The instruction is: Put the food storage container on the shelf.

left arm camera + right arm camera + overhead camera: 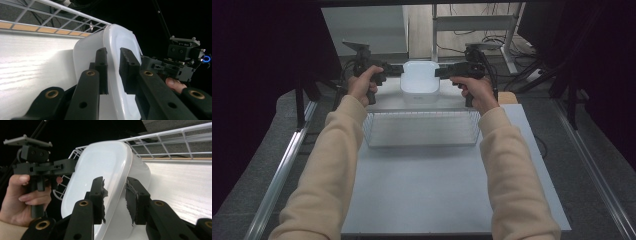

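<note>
Status: white plastic tub [420, 82] sits on the table [422, 190] past the wire basket [421, 129], betw. both grippers. L gripper [113, 72] is clamped narrow on the tub's near rim. R gripper [115, 200] straddles the opposite rim, but its pads stand slightly off the wall, so no grip there by my read. Judged: tub set down, release partly done; L still to let go.

Obscured: tub's interior, its base contact and the basket's contents can't be made out.
</note>
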Demonstrator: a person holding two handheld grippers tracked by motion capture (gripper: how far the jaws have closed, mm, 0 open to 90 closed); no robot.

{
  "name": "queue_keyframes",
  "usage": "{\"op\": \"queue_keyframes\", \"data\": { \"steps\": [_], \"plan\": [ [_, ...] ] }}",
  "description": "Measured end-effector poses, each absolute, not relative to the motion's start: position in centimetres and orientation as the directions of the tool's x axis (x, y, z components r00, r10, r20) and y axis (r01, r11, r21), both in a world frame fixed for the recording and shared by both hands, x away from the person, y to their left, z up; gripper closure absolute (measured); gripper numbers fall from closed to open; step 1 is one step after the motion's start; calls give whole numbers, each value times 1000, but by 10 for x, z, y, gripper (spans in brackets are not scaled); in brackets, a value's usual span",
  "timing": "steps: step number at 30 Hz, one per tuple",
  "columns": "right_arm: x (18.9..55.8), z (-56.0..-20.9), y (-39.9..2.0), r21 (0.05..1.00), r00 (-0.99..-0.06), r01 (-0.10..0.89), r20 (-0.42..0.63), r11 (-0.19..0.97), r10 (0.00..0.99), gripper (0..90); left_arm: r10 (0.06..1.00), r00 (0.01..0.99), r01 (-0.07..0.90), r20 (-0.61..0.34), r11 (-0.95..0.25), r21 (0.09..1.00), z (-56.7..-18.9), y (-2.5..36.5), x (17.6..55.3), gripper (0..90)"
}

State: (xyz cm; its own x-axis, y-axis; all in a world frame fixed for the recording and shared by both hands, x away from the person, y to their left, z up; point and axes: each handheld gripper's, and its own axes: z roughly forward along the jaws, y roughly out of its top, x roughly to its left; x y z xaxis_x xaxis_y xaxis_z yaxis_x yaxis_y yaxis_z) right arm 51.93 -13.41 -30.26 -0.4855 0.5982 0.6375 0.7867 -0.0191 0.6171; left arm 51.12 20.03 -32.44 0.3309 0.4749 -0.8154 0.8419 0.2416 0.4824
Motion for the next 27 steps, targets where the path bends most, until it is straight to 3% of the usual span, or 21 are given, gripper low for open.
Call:
{"op": "queue_keyframes", "data": {
  "steps": [9, 11, 14, 18, 23, 27],
  "plan": [
    [525, -310, -132, 609, -458, 791, 650, -55, 607, 639, 481, 327, 842, -814, 242, 482, -331, 199, 515, 747],
    [524, -310, -130, 620, -468, 784, 630, -39, 620, 543, 474, 337, 832, -813, 254, 494, -330, 198, 514, 694],
    [516, -304, -127, 691, -512, 723, 542, -6, 666, 352, 522, 358, 801, -774, 255, 542, -323, 198, 507, 520],
    [500, -292, -134, 767, -575, 642, 459, 25, 677, 258, 585, 412, 753, -699, 213, 623, -308, 204, 489, 403],
    [478, -279, -145, 841, -653, 536, 358, 74, 667, 240, 640, 480, 691, -599, 144, 708, -294, 205, 465, 346],
    [458, -280, -150, 870, -690, 477, 282, 125, 667, 241, 625, 511, 669, -590, 142, 729, -292, 203, 445, 334]
  ]
}}
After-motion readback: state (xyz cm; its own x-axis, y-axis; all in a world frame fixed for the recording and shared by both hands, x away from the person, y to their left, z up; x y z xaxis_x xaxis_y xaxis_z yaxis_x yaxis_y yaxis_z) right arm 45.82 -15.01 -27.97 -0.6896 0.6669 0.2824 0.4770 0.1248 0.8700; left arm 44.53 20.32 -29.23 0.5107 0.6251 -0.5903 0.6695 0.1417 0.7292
